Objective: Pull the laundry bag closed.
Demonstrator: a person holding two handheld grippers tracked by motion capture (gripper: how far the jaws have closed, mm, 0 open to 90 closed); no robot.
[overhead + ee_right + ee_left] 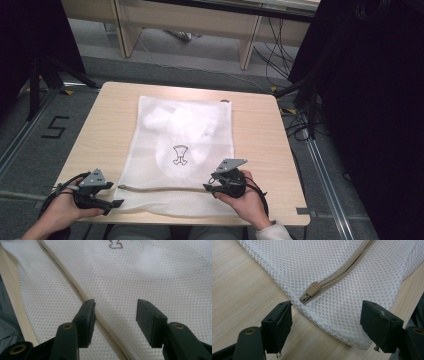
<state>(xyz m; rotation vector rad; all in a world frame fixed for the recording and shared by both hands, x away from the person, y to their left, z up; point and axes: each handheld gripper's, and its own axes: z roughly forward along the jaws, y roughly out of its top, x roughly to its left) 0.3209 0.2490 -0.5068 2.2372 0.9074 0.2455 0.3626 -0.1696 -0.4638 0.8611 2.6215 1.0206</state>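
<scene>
Wooden table | mesh bag, zipper unobstructed | 2 hand-held grippers released

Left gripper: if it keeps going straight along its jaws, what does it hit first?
Most likely the beige zipper pull at the near corner of the white mesh bag; the left gripper is open and aimed at it. Depth is uncertain.
</scene>
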